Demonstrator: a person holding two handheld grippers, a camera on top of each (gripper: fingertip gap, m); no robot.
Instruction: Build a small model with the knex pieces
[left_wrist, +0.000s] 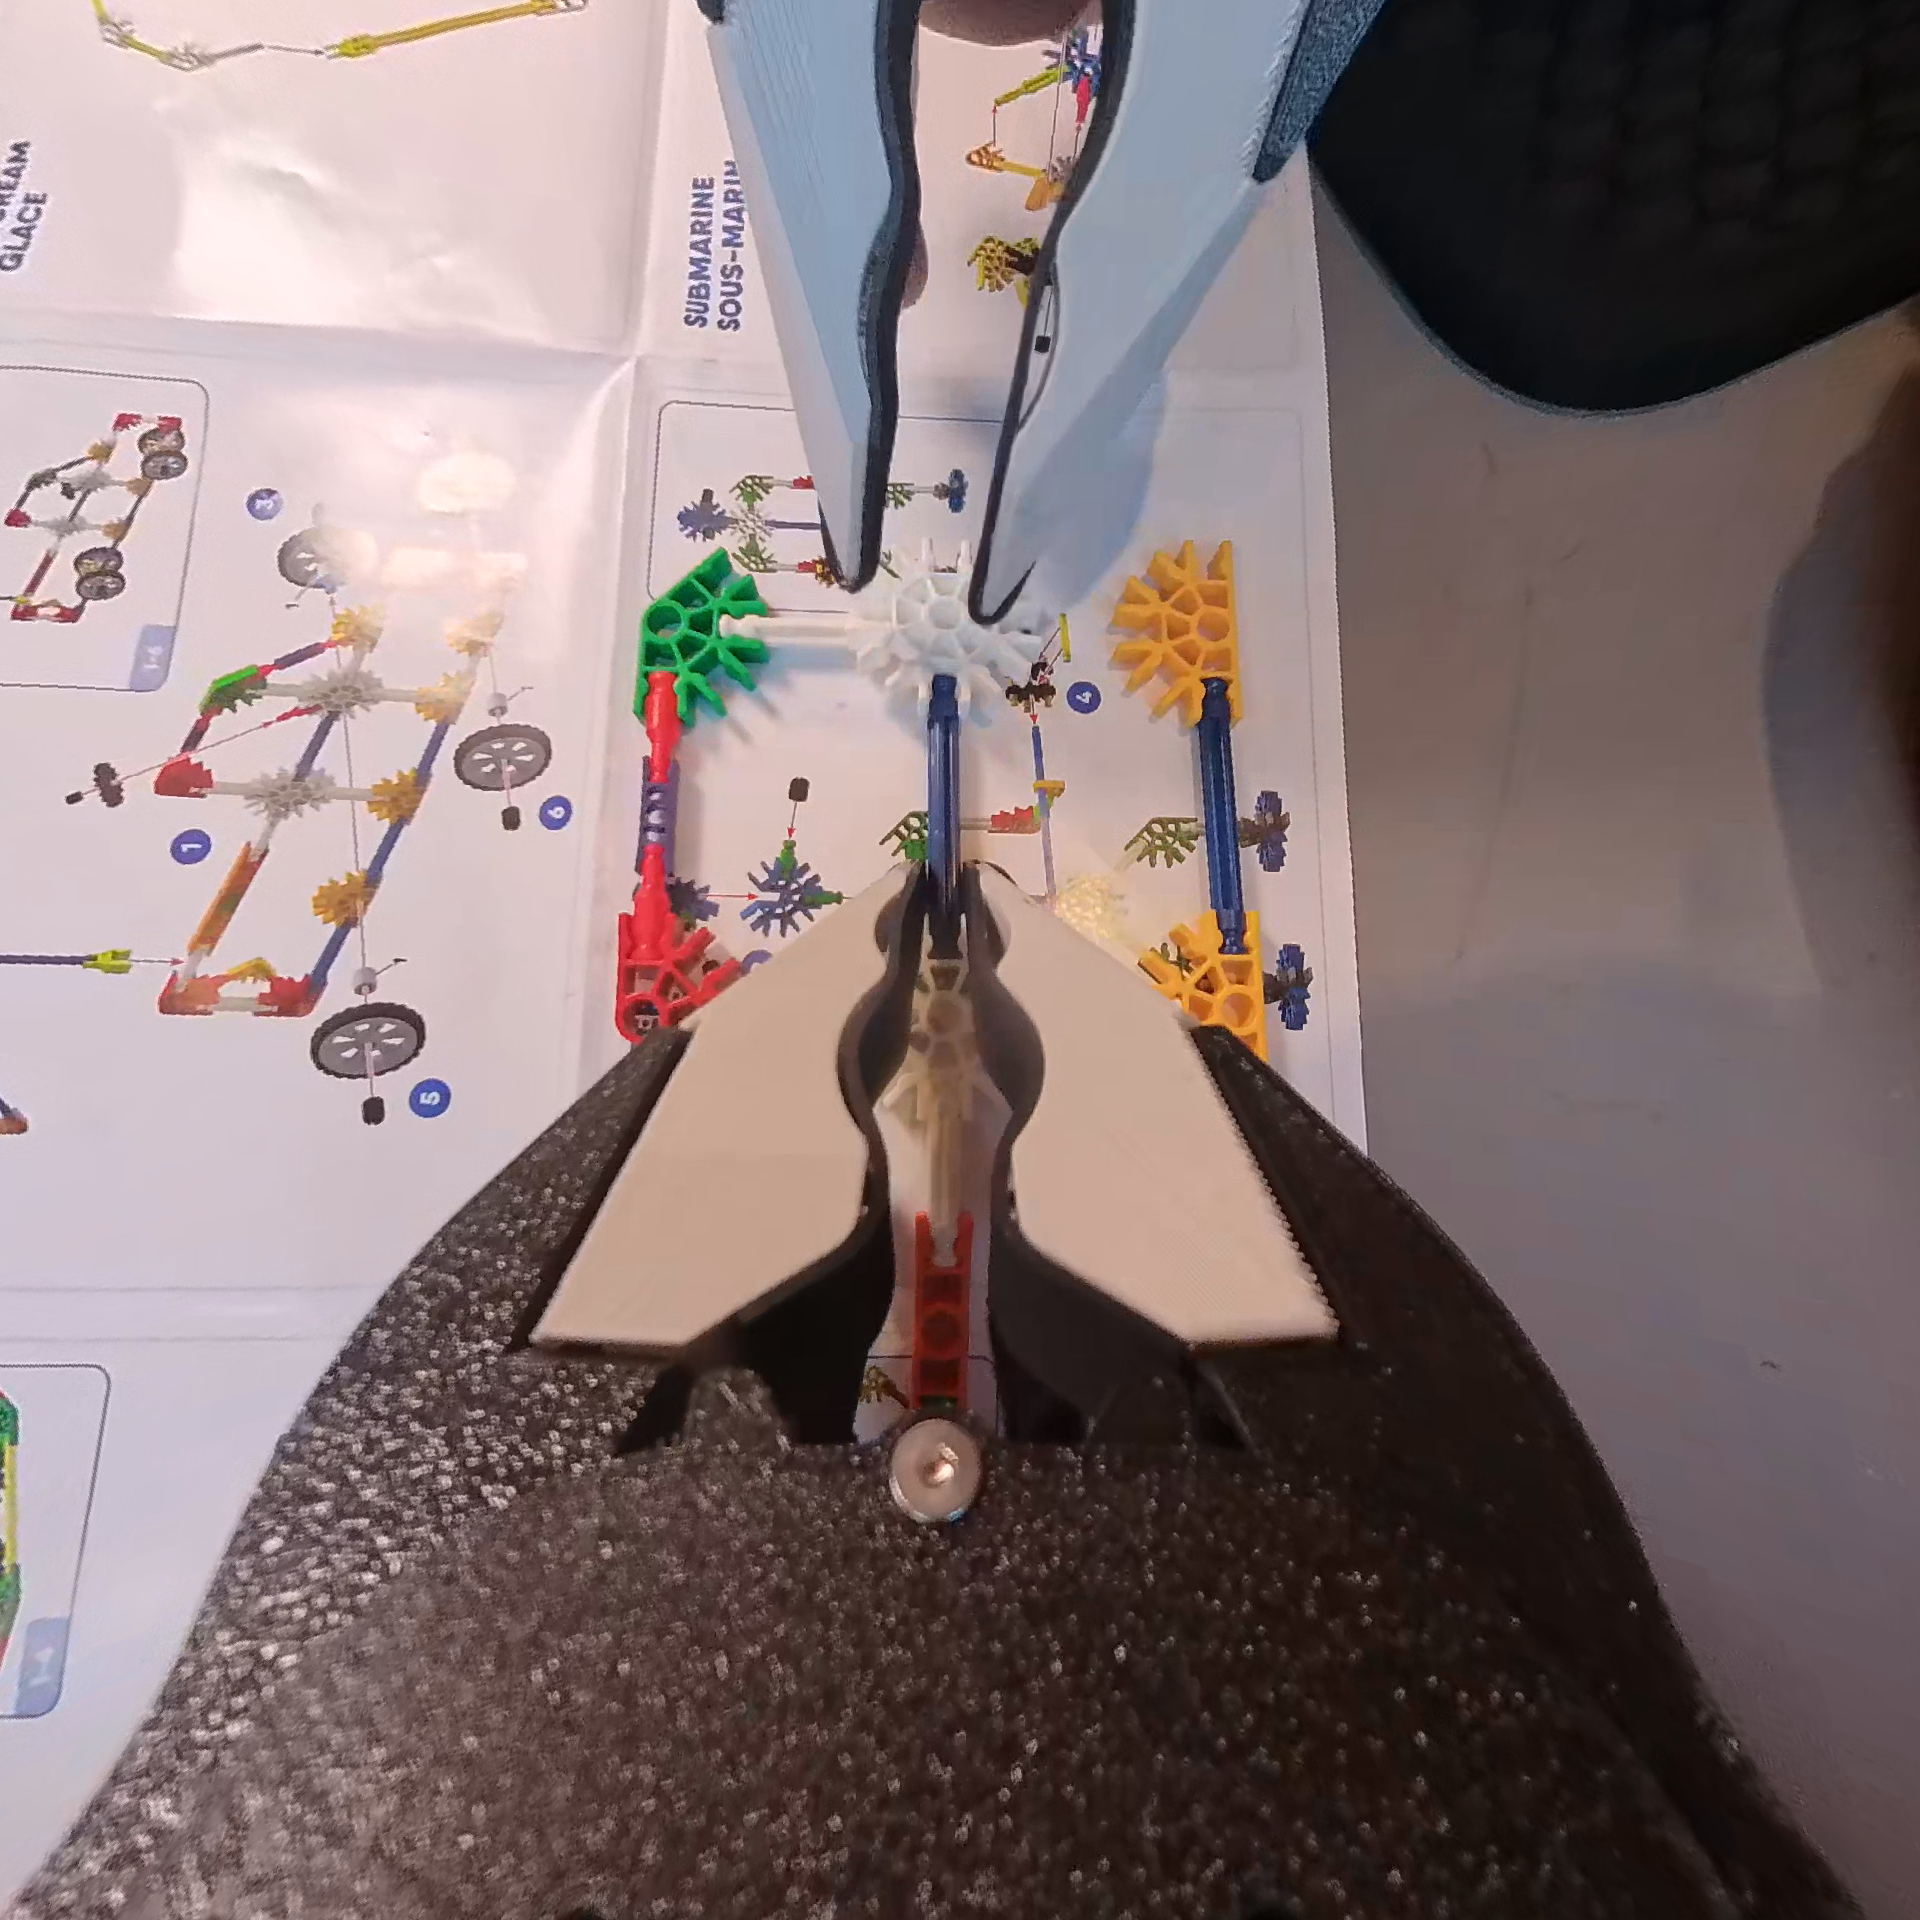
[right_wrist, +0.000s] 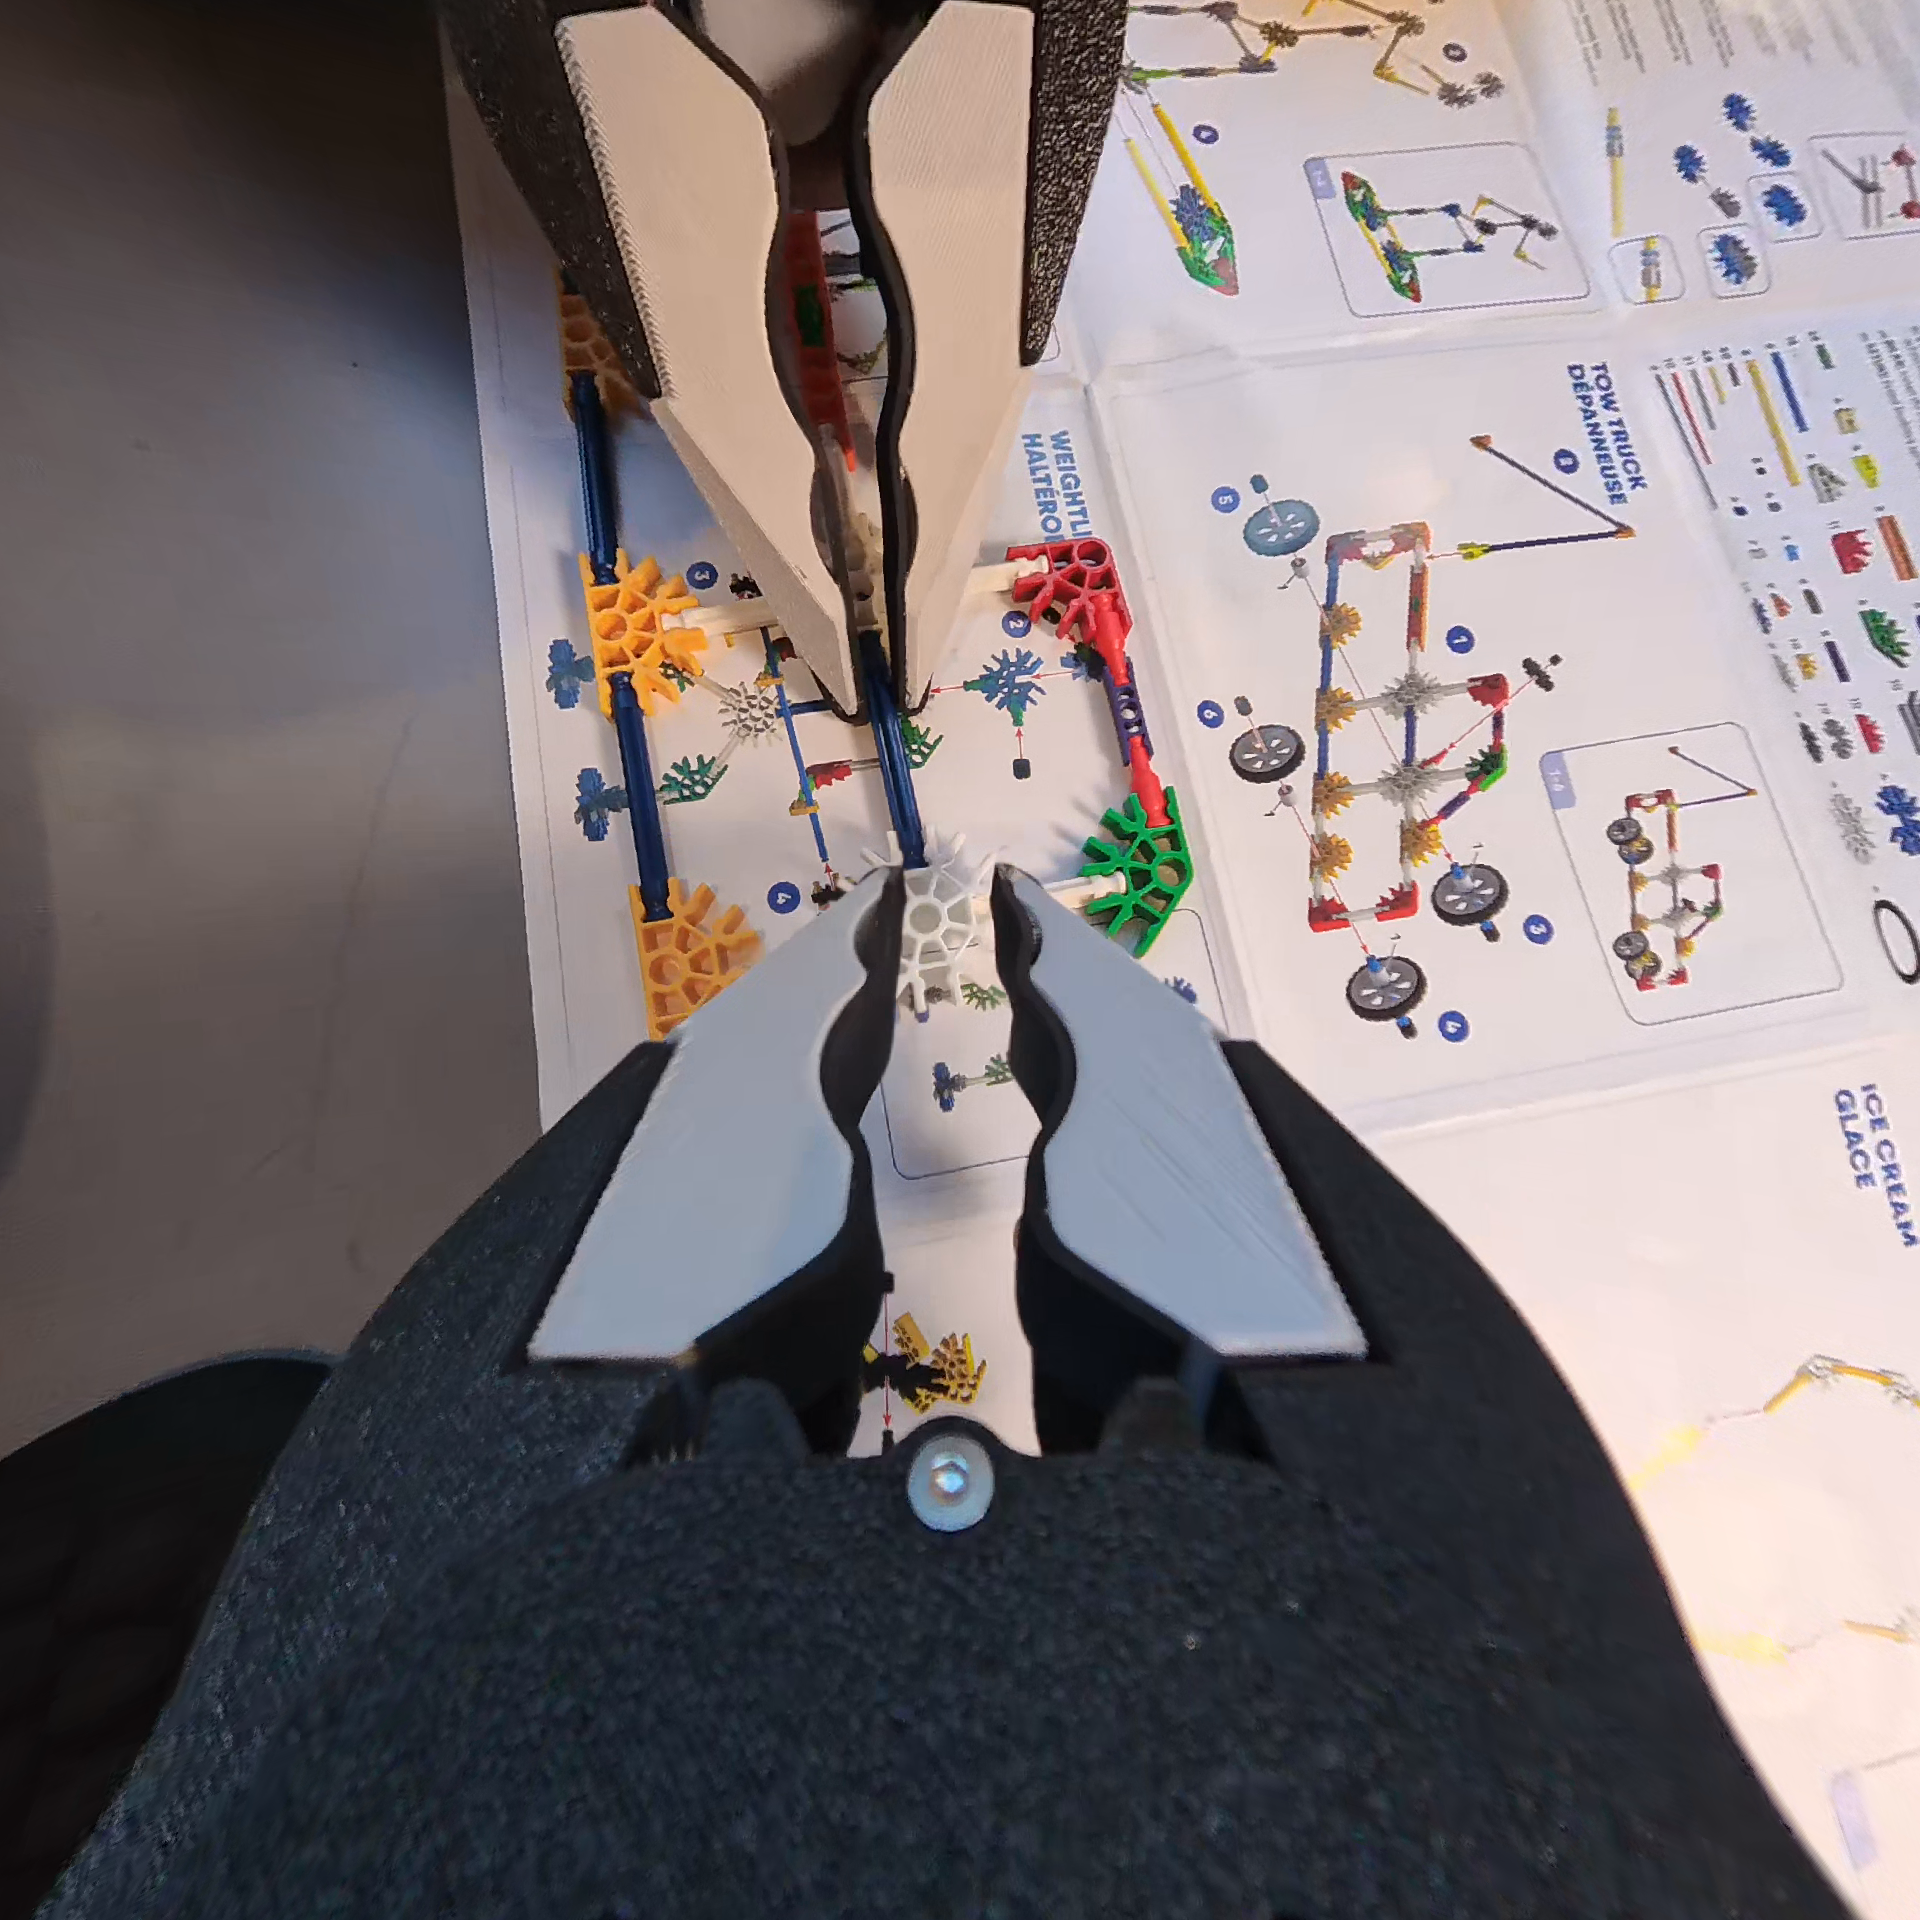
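A flat frame of plastic construction pieces lies on a printed instruction sheet (left_wrist: 436, 1195). My left gripper (left_wrist: 940, 883) is shut on the middle blue rod (left_wrist: 943, 779), with a white connector and an orange piece showing between its fingers. The rod plugs into a white snowflake connector (left_wrist: 940, 623). My right gripper (left_wrist: 925, 592) comes from the far side and pinches this white connector. In the right wrist view, my right gripper (right_wrist: 943, 883) holds the white connector (right_wrist: 935, 920), and the left gripper (right_wrist: 883, 712) grips the blue rod (right_wrist: 896, 790).
A green connector (left_wrist: 696, 644), a red rod and a red connector (left_wrist: 665, 977) form the frame's left side. Two yellow connectors (left_wrist: 1184, 623) joined by a blue rod (left_wrist: 1218, 810) lie on the right. Grey tabletop (left_wrist: 1610, 831) lies beyond the sheet, with dark cloth (left_wrist: 1610, 187) at top right. About 5 cm separates my left fingertips from my right.
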